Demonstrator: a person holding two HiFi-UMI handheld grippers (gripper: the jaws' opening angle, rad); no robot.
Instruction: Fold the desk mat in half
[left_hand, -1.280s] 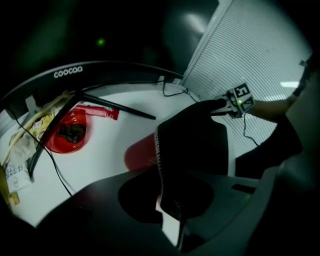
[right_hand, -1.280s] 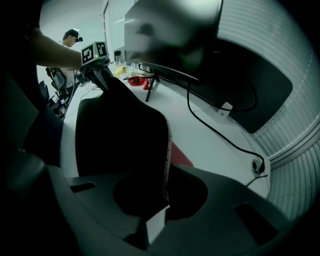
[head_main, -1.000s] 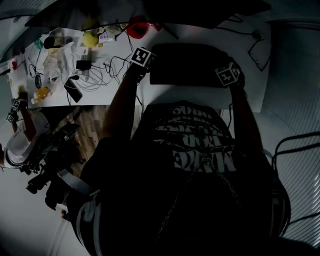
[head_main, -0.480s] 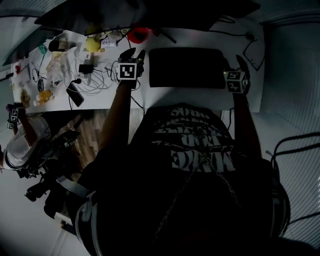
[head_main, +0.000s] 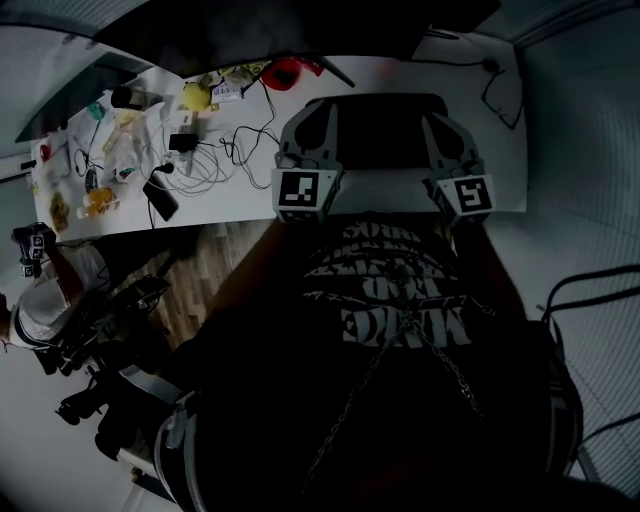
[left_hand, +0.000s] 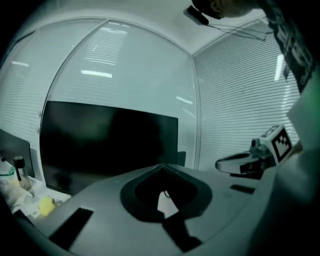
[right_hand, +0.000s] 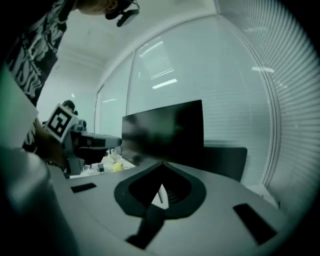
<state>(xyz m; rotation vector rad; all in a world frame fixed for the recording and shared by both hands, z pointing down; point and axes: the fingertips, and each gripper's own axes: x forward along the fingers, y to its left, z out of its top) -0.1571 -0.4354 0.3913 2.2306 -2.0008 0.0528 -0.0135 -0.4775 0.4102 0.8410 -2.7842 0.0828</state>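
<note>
The black desk mat lies flat on the white desk, in front of the dark monitor. In the head view both grippers hang high over the mat's front corners, close to the camera and pointing nearly level. My left gripper is over the left end and my right gripper over the right end. Both have just closed. In the left gripper view the jaw tips meet with nothing between them, and so do those in the right gripper view. Neither touches the mat.
The desk's left half holds tangled cables, a phone, a yellow ball, a red object and small clutter. A cable runs at the far right. Window blinds stand behind. Equipment lies on the floor at left.
Both grippers lifted from the mat's edges up toward the camera and tipped from pointing down to nearly level. Their jaws, spread wide half a second ago, are now shut and empty.
</note>
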